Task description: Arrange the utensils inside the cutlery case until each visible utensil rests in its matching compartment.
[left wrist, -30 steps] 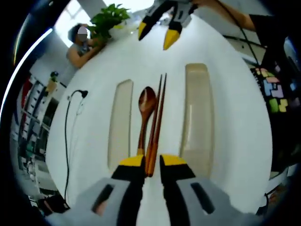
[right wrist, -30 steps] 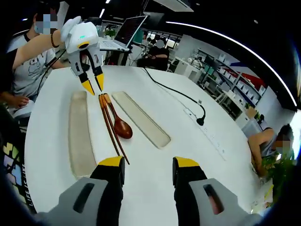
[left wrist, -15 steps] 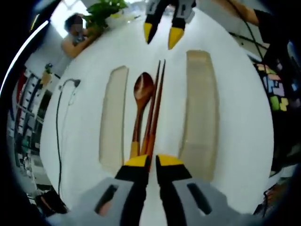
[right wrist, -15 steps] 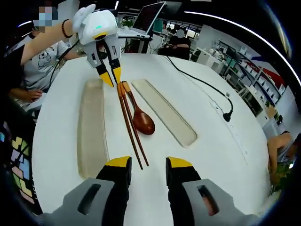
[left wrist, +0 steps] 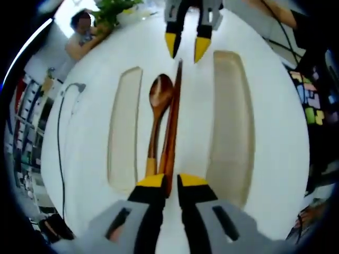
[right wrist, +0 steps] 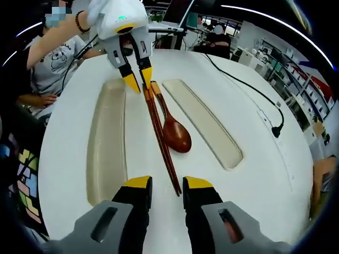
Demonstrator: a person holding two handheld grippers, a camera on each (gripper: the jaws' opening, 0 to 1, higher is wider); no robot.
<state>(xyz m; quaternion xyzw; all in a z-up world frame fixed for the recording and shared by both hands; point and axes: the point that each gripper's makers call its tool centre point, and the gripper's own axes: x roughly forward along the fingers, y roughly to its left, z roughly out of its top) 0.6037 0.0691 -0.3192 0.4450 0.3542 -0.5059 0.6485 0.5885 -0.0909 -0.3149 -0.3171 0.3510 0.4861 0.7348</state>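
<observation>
Two dark wooden chopsticks point(left wrist: 172, 121) point(right wrist: 159, 129) lie side by side on the white table, with a wooden spoon point(left wrist: 159, 100) point(right wrist: 177, 138) right beside them. On either side lies a long beige tray: one point(left wrist: 124, 127) point(right wrist: 204, 121) on the spoon's side, the other point(left wrist: 230, 127) point(right wrist: 106, 143) on the chopsticks' side. My left gripper point(left wrist: 172, 181) point(right wrist: 139, 80) is shut on the chopsticks' thick ends. At the far end, my right gripper point(right wrist: 168, 182) point(left wrist: 186, 47) stands open, its fingers narrowly straddling the chopsticks' thin tips.
The round white table point(right wrist: 265, 174) has a black cable with a plug point(right wrist: 275, 129) point(left wrist: 79, 87) on the spoon's side. A person point(right wrist: 47, 53) sits at the table's edge behind the left gripper. A plant point(left wrist: 114, 8) stands beyond the far edge.
My left jaws have closed onto the chopsticks, whose far tips have come together. The right gripper has come closer to the thin tips and its jaws have narrowed.
</observation>
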